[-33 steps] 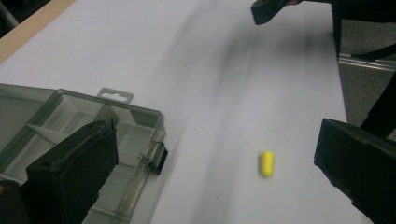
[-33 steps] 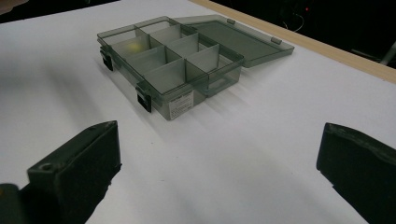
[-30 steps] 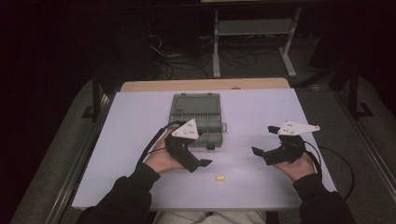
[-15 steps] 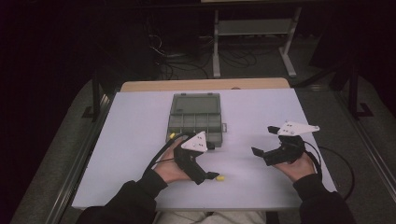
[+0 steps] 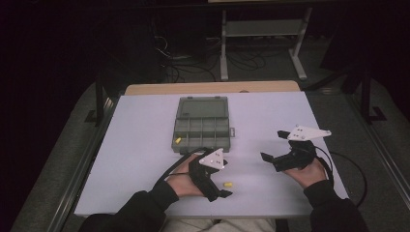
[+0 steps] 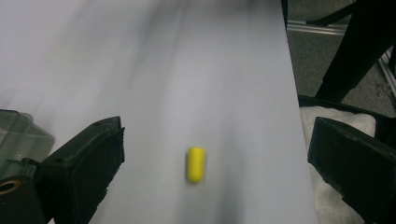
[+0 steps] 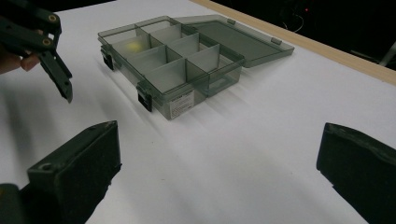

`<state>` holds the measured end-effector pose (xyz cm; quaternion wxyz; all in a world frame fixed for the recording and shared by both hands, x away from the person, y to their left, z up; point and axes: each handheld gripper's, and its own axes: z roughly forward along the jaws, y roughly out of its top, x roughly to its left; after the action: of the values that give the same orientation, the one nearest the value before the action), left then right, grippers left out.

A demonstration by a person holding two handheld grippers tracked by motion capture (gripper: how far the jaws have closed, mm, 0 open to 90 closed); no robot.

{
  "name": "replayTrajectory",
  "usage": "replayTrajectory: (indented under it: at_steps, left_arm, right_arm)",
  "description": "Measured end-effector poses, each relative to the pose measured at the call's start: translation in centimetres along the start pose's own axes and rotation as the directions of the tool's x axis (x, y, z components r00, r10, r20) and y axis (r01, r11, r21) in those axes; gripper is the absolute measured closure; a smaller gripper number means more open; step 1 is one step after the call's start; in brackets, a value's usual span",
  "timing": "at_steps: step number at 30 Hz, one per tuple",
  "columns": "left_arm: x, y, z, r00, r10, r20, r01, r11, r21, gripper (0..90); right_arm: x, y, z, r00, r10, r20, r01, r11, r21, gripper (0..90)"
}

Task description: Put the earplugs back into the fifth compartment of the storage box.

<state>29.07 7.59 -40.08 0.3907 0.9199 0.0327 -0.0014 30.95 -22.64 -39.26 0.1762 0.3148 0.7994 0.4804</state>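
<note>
Left gripper [image 5: 223, 192] wide open over the near part of the white desk [image 5: 140, 145], yellow capsule [image 6: 196, 164] lying loose between its jaws, untouched; right gripper [image 5: 267, 159] also open, empty, hovering right of the open compartment box [image 5: 200, 126].

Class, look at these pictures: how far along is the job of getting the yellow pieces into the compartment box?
Done: one yellow piece already lies in a near-left compartment of the open box. In hand: the left hand-held gripper, jaws open, is lined up on the second yellow piece lying on the table, not yet gripped. Left: grip it and drop it in. The right hand-held gripper waits open.
</note>
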Motion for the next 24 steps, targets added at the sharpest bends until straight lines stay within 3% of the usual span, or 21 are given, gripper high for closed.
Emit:
replayTrajectory:
  at_steps: [10, 11, 15, 24]
  left_arm:
    - [-0.5, -0.6, 1.5, 0.9996, 0.022, 0.020, -0.023, 0.9986, 0.048, 15.4]
    - [-0.6, -0.7, 1.9, 0.9989, 0.044, 0.019, -0.045, 0.9969, 0.064, 20.2]
    - [-0.5, -0.8, 2.0, 0.9988, 0.049, 0.007, -0.049, 0.9967, 0.065, 32.5]
    - [-0.3, -1.1, 2.6, 0.9991, 0.040, -0.015, -0.038, 0.9946, 0.097, 50.7]
  right_arm:
    - [0.1, 0.0, 0.0, 1.0000, -0.001, -0.001, 0.001, 1.0000, 0.000, 0.0]
    - [0.1, 0.0, 0.1, 1.0000, -0.002, -0.002, 0.002, 1.0000, 0.002, 0.0]
    - [0.1, 0.0, 0.0, 1.0000, -0.002, -0.004, 0.002, 1.0000, 0.000, 0.0]
    - [0.1, 0.1, 0.0, 1.0000, -0.003, -0.004, 0.003, 1.0000, -0.003, 0.0]
